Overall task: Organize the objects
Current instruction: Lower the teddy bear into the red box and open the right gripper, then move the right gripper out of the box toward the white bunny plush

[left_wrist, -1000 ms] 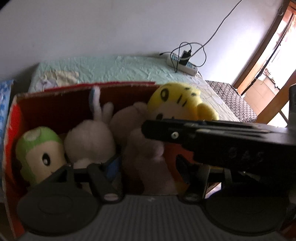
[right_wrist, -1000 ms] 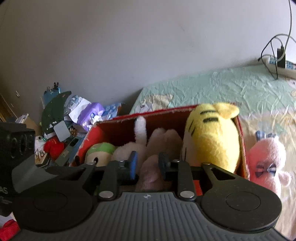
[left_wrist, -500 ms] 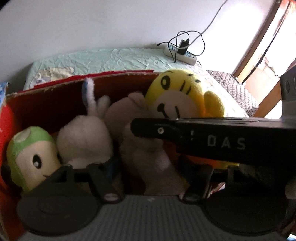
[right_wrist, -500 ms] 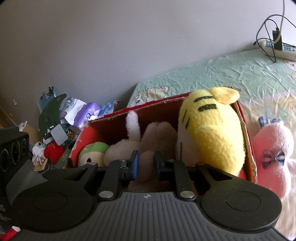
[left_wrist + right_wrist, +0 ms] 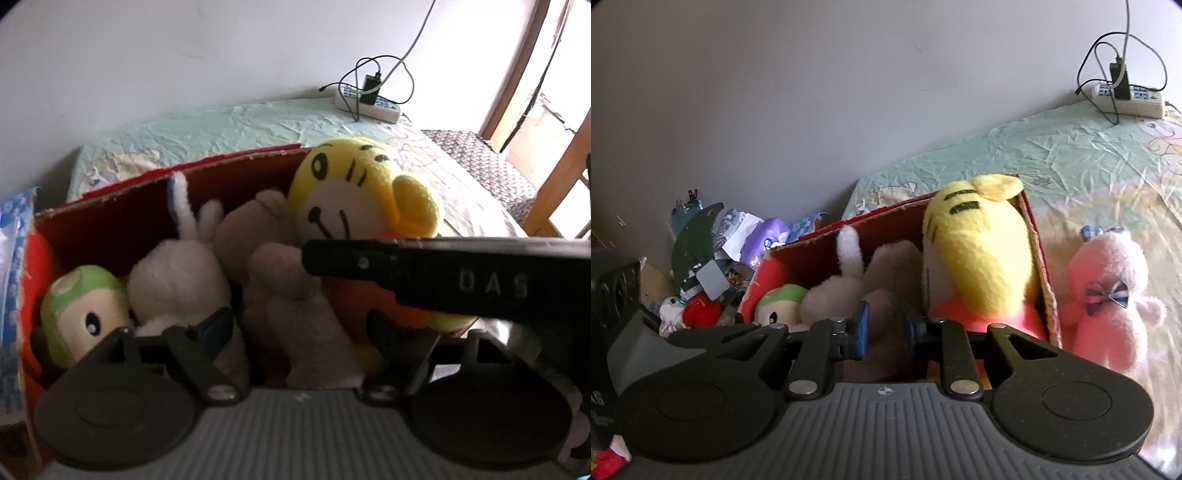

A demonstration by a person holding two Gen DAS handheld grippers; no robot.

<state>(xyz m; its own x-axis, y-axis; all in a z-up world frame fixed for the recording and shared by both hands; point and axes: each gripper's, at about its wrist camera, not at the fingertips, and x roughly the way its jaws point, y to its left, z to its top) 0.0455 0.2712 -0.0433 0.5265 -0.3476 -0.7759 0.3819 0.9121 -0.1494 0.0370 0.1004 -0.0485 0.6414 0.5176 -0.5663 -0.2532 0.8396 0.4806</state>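
1. Pale wall and a bed [image 5: 1082, 147] under a crumpled mint-green cover frame the scene; a red cardboard box [image 5: 122, 218] stands on the bed, open at the top.
2. Packed inside the box, from its left end to its right in the left wrist view, are a green-capped plush [image 5: 79, 314], a pale long-eared plush [image 5: 177, 280], a beige plush [image 5: 291, 314] and a yellow tiger plush [image 5: 354, 199] whose head rises above the rim.
3. Left tool [image 5: 299, 328]: its jaws have just been opening and now stand spread, one on each side of the beige plush, which lies between them without either pad clearly pressing on it.
4. Right tool [image 5: 884, 328]: its blue-padded jaws are drawn close together, pinching a fold of the beige plush [image 5: 886, 306] over the near edge of the box.
5. Seen from the left wrist camera, the black body of the right tool crosses in front of the tiger's lower half and bears pale letters.
6. Outside the box, just beside its right wall, a pink plush [image 5: 1108, 295] with a checked bow sits on the bed.
7. Farther back on the bed by the wall lies a white power strip [image 5: 1126, 99] with a black charger and looping cables.
8. Left of the box, beyond the bed's edge, a heap of clutter [image 5: 713, 266] holds packets, a purple bag and a red item.
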